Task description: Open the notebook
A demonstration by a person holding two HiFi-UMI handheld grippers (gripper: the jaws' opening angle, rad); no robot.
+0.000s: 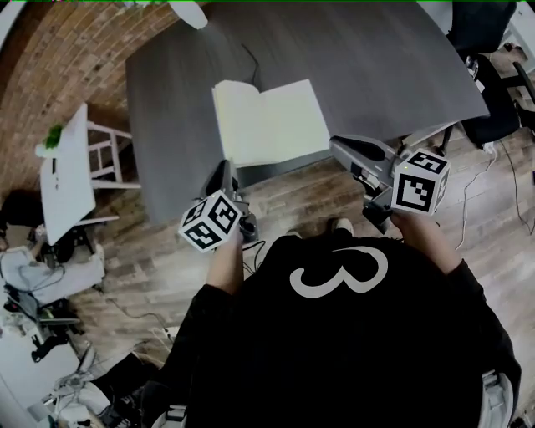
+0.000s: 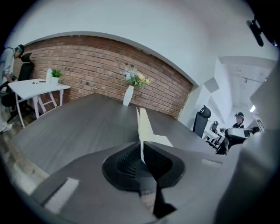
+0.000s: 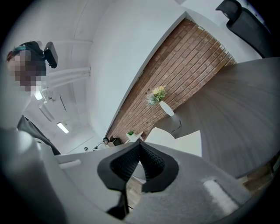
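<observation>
The notebook (image 1: pixel 276 121) lies open with cream pages near the front edge of the dark grey table (image 1: pixel 376 67). My left gripper (image 1: pixel 224 171) is at its near left corner. In the left gripper view the left gripper (image 2: pixel 142 146) has its jaws almost together, and a thin white leaf of the notebook (image 2: pixel 143 127) rises edge-on from between the pads. My right gripper (image 1: pixel 336 144) hangs just off the notebook's near right corner, apart from it. Seen in the right gripper view, this gripper (image 3: pixel 140 142) is shut with nothing between its pads; the notebook (image 3: pixel 183 142) lies beyond.
A white vase (image 1: pixel 191 12) with flowers stands at the table's far edge, and a dark cable (image 1: pixel 251 58) runs behind the notebook. A small white table (image 1: pixel 67 167) stands to the left by the brick wall. Office chairs (image 1: pixel 489 125) are at the right.
</observation>
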